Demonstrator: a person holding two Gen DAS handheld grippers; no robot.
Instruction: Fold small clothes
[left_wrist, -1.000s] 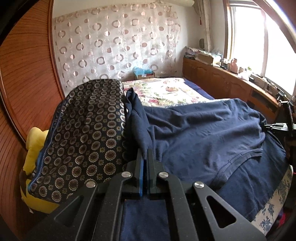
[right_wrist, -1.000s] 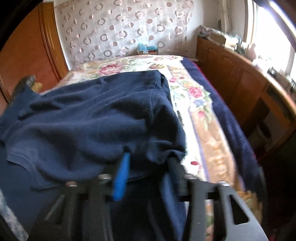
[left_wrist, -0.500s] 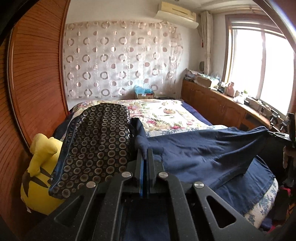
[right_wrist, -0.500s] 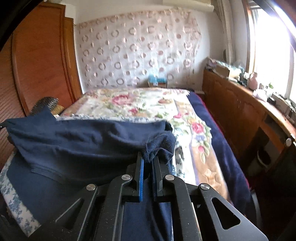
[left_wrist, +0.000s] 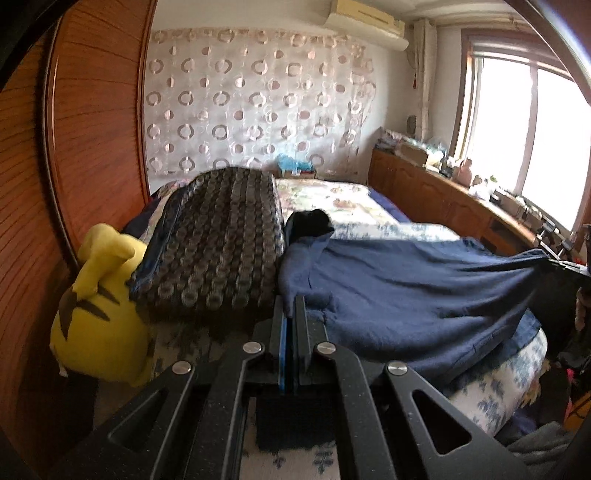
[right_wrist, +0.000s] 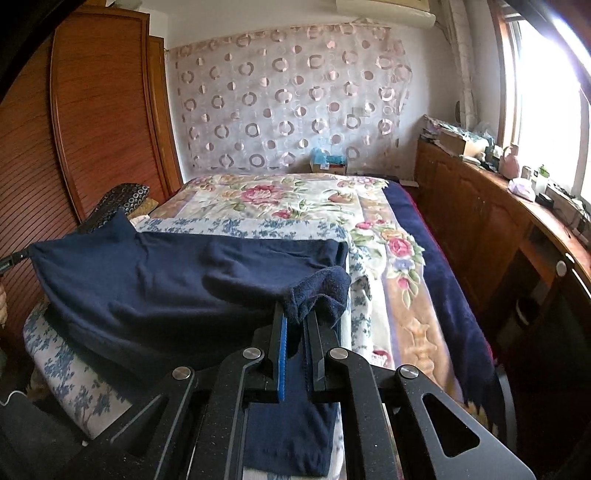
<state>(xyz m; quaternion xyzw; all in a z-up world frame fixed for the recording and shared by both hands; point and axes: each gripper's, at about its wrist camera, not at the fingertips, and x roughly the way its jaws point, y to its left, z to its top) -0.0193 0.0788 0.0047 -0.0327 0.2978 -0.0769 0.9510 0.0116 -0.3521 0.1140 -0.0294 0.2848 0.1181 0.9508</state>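
A navy blue garment (left_wrist: 406, 295) is stretched across the foot of the bed between my two grippers; it also shows in the right wrist view (right_wrist: 166, 280). My left gripper (left_wrist: 293, 306) is shut on one corner of it, beside a dark ring-patterned pillow. My right gripper (right_wrist: 295, 317) is shut on the opposite corner, with a bunched fold (right_wrist: 321, 291) over its fingertips. The cloth hangs taut and slightly lifted, its lower edge draping over the mattress edge. Each gripper's tip shows at the far edge of the other view.
A ring-patterned pillow (left_wrist: 218, 247) and a yellow plush toy (left_wrist: 99, 314) lie at the bed's left by a wooden wardrobe (left_wrist: 74, 147). The floral bedspread (right_wrist: 280, 203) covers the bed beyond. A wooden cabinet (right_wrist: 498, 221) with clutter runs along the window side.
Both grippers have pulled back and lifted, drawing the navy garment taut toward the foot of the bed. The right gripper closed on its corner about a second ago.
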